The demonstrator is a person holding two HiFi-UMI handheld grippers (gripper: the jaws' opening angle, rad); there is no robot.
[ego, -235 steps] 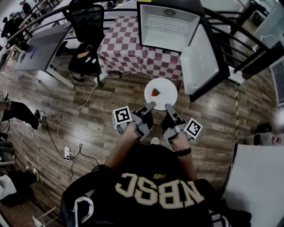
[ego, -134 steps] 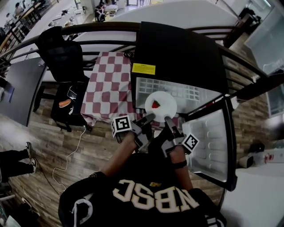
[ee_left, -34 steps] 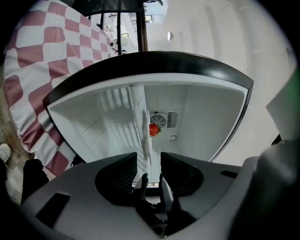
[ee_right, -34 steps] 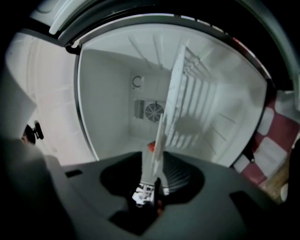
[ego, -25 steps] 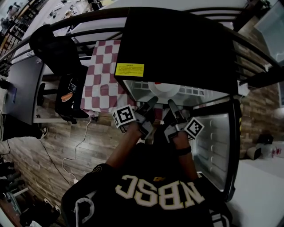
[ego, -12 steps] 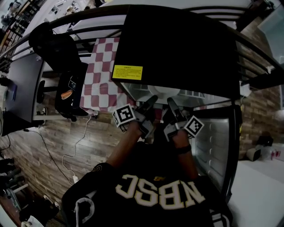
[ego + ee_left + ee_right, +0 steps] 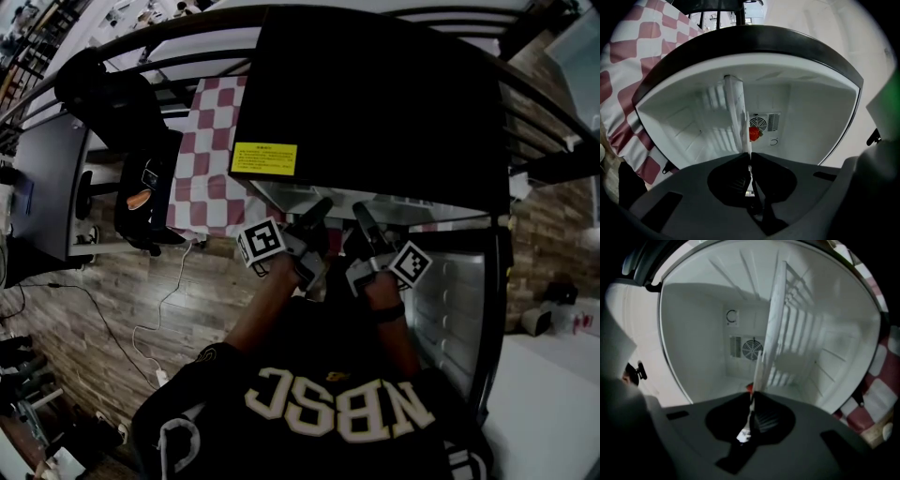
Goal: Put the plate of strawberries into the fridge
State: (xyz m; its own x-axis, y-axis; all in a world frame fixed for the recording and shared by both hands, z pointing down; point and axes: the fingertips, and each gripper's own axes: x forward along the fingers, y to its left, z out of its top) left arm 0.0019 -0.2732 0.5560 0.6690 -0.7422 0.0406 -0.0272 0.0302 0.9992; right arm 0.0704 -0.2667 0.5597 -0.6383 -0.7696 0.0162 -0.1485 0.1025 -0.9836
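The white plate (image 7: 736, 108) shows edge-on inside the open fridge (image 7: 806, 117), with one red strawberry (image 7: 754, 134) on it. My left gripper (image 7: 750, 155) has its jaws closing, and the plate's rim sits pinched between them. My right gripper (image 7: 751, 392) is also closing, with the opposite rim of the plate (image 7: 771, 319) between its jaws and a sliver of strawberry (image 7: 749, 387) just past them. In the head view both grippers, left (image 7: 319, 208) and right (image 7: 359, 212), reach under the fridge's black top (image 7: 375, 103), which hides the plate.
The fridge door (image 7: 450, 300) hangs open at the right. A wire shelf (image 7: 801, 319) and a rear fan grille (image 7: 765, 123) line the white interior. A red-checked tablecloth (image 7: 211, 159) lies left of the fridge, with a black chair (image 7: 112, 103) beyond it.
The plate, partly visible under the fridge top a second ago, is now hidden beneath it in the head view. The grippers stay at the fridge opening.
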